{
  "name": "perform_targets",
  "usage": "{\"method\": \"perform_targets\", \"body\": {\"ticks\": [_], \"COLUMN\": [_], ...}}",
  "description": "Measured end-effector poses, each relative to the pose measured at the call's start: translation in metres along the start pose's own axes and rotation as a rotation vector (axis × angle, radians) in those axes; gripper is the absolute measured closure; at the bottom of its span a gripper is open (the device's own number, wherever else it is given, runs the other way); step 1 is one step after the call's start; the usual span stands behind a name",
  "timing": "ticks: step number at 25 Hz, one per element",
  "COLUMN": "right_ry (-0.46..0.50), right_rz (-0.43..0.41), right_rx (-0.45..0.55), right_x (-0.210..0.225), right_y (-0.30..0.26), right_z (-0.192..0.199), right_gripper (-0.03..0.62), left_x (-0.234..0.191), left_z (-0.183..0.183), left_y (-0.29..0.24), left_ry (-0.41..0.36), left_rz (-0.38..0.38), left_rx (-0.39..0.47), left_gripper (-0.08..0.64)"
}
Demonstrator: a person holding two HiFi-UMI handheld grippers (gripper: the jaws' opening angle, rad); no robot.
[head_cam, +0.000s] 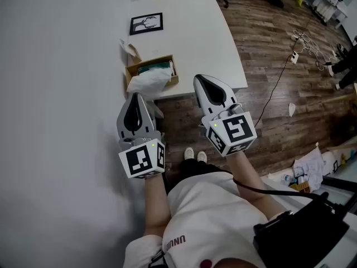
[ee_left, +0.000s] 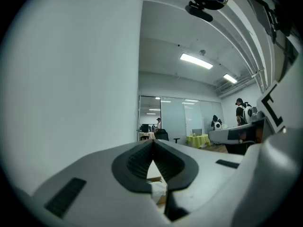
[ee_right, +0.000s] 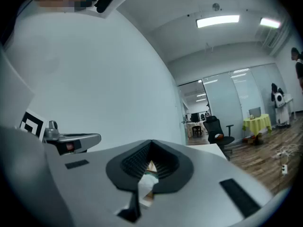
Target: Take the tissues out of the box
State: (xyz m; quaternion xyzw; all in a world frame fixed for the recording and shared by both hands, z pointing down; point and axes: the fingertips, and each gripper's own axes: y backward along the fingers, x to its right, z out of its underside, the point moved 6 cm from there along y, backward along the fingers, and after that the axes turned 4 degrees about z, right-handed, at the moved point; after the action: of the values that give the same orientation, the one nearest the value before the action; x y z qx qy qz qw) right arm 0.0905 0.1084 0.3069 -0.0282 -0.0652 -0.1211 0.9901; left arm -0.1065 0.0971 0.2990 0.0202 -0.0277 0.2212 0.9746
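A brown cardboard box (head_cam: 173, 77) sits at the near left corner of the white table (head_cam: 195, 32). A crumpled white tissue (head_cam: 146, 82) spills over its front, and a green pack (head_cam: 156, 68) lies inside. My left gripper (head_cam: 135, 100) is held up short of the table edge, just in front of the box, jaws shut and empty. To the right of the box my right gripper (head_cam: 207, 85) is level with the table's front edge, also shut with nothing in it. In both gripper views the tissue (ee_left: 158, 189) (ee_right: 146, 186) shows only through the slot under the closed pads.
A white wall runs along the left. A black-and-white framed print (head_cam: 146, 23) lies farther back on the table, and a torn scrap (head_cam: 129, 49) lies beside the box. Cables (head_cam: 304, 43) and paper litter (head_cam: 309, 166) lie on the wooden floor at right.
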Motion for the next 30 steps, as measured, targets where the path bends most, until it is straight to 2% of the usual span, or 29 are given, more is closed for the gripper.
{"method": "perform_targets", "body": {"ticks": [16,21,30], "right_ry": [-0.007,0.021,0.06], "right_rz": [0.012,0.021,0.062], "right_rx": [-0.003,-0.004,0.01], "right_x": [-0.007,-0.011,-0.011], "right_y": [-0.015,-0.029,-0.057], "right_z": [0.002,-0.001,-0.008], "right_gripper": [0.572,0.572,0.572], "left_x": [-0.011,-0.022,-0.045], "left_z": [0.002,0.0,-0.018], "left_y": [-0.008,-0.021,-0.055], "left_ry": [0.011,0.027,-0.016], "left_rz": [0.017,0.037,0.076], "left_rx": [-0.005,0.023,0.07], "left_gripper": [0.548,0.548,0.548]}}
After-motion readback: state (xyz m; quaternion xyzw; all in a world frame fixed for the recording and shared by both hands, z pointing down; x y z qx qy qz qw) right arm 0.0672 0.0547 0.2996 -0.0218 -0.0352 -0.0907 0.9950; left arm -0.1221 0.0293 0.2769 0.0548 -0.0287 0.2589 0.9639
